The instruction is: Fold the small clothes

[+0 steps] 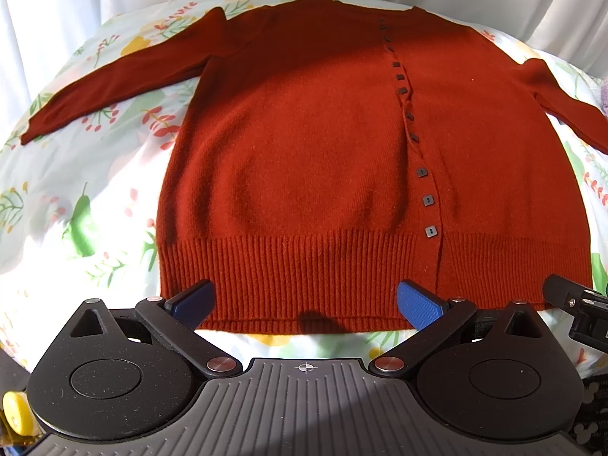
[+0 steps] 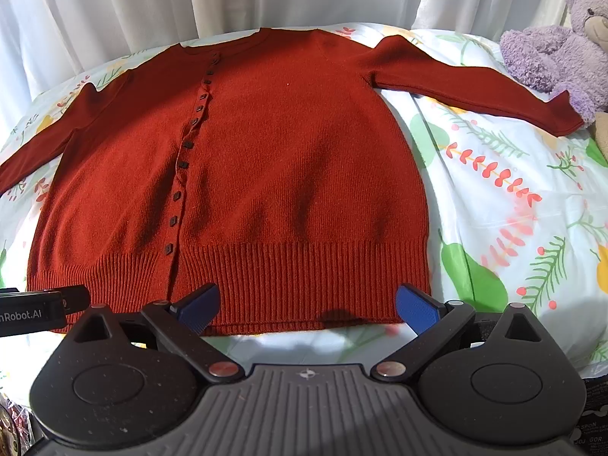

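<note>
Your cardigan (image 1: 304,144) lies flat and buttoned on the flowered bedsheet (image 1: 76,190), straight ahead of both sets of jaws. Its long axis runs directly away from you: ribbed hem (image 1: 304,277) at the near end, neckline at the far end by the curtain, and each sleeve spread out sideways.

Your left gripper (image 1: 306,304) has its jaws spread wide with nothing between them. They straddle the hem's left half, and its blue pads (image 1: 418,304) sit over the ribbing; whether they touch the knit you cannot tell. The hem's left corner lies just outside the left-side finger.

Your right gripper (image 2: 307,306) is likewise spread and empty, straddling the hem's right half, with the right corner just beyond the right-side finger. The row of buttons (image 2: 186,144) runs between your two grippers, closer to the left gripper's right-side finger.

So each hand is nearest its own hem corner, and the two hands are about equally far along. A lengthwise fold, hem towards neckline, probably means shifting each gripper slightly outward before pinching. The purple teddy bear (image 2: 562,49) sits just beyond the right cuff (image 2: 566,121), so mind it if you bring that sleeve in first.
</note>
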Action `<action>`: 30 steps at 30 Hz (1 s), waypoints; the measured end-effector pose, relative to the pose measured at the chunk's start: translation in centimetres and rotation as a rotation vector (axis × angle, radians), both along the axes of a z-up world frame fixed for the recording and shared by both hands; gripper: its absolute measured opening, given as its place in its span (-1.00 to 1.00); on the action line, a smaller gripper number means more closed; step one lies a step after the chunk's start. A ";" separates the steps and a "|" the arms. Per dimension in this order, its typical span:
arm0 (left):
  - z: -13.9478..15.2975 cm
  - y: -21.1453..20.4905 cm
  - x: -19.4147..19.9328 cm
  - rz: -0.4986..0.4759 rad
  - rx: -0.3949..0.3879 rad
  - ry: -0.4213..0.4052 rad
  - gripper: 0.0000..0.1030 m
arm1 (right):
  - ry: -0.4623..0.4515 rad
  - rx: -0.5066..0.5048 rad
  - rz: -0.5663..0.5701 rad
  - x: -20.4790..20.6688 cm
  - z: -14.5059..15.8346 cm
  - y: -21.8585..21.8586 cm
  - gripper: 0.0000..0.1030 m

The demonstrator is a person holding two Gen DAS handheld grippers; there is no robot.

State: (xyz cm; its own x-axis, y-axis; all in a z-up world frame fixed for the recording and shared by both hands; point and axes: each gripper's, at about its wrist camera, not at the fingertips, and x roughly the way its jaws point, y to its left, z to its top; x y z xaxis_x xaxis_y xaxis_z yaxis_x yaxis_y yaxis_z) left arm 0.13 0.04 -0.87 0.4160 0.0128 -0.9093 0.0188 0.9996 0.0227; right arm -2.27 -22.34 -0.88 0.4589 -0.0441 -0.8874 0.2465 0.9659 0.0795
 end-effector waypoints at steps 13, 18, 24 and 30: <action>-0.3 -0.1 -0.3 0.000 0.000 0.003 1.00 | 0.000 0.001 -0.001 0.0 0.0 0.0 0.92; -0.2 -0.2 -0.2 0.000 0.000 0.006 1.00 | 0.000 0.001 -0.001 0.0 0.0 0.0 0.92; -0.2 -0.4 -0.3 0.000 0.001 0.009 1.00 | 0.000 0.003 -0.002 0.0 -0.1 0.0 0.92; -0.2 -0.4 -0.2 0.001 -0.001 0.015 1.00 | 0.000 0.003 -0.001 0.0 -0.1 -0.1 0.92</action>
State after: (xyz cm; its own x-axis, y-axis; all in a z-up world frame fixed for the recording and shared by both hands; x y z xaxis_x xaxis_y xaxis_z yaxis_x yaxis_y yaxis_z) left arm -0.06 -0.37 -1.03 0.4019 0.0123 -0.9156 0.0183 0.9996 0.0214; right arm -2.31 -22.40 -0.97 0.4590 -0.0418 -0.8874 0.2476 0.9653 0.0827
